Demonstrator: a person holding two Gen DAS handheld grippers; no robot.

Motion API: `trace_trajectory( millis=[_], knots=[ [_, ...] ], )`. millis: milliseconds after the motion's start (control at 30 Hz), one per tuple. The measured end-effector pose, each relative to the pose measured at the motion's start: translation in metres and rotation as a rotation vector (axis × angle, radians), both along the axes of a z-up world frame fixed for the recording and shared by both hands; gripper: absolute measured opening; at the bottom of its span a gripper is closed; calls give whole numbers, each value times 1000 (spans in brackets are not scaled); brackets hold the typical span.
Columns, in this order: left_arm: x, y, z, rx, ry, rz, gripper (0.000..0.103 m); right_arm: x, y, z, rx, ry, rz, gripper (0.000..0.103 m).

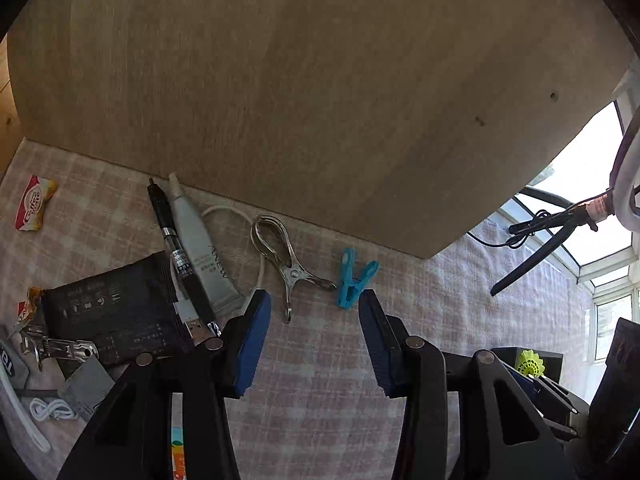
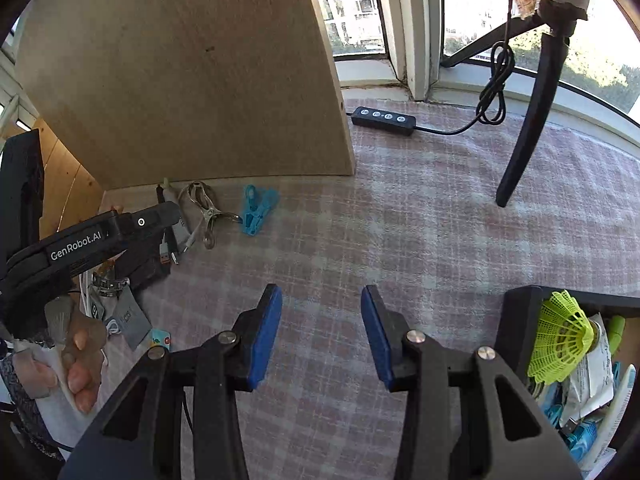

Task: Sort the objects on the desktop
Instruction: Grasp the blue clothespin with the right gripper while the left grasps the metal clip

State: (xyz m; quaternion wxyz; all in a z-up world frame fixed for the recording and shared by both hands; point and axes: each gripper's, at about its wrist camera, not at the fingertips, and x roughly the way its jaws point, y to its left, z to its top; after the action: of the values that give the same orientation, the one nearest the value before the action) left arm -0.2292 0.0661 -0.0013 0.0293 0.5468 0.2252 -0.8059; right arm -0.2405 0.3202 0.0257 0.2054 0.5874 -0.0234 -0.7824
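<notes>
Over checked cloth (image 2: 400, 220), both tongs, left (image 1: 315, 300) and right (image 2: 322, 294), hover level, spread apart, empty.

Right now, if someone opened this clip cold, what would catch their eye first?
Probably the neon yellow shuttlecock sticking out of the black box at lower right, beside the open right claw. Next, the blue clothespin and the metal clamp lying side by side on the checked cloth ahead of the open left claw. Left of them lies a heap of small clutter.
</notes>
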Motion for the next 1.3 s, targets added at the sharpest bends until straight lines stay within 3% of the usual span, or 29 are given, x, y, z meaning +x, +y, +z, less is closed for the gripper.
trace_trajectory(
  millis=[300,500,1167,1233,1300],
  knots=[
    [-28,-27,-32,43,-36,13,38,-43,-66,-34,-11,-32,-66,38],
    [-35,-26,-45,53,-54,-8,27,-63,-68,-51,-20,-68,-141,28],
    [-47,-31,-58,72,-71,28,23,-78,-81,-68,19,-103,-139,12],
    [-49,-27,-58,67,-64,20,19,-78,-79,-69,26,-96,-135,10],
    [-53,-21,-60,79,-62,20,8,-78,-80,-69,32,-88,-129,9]
  ],
)
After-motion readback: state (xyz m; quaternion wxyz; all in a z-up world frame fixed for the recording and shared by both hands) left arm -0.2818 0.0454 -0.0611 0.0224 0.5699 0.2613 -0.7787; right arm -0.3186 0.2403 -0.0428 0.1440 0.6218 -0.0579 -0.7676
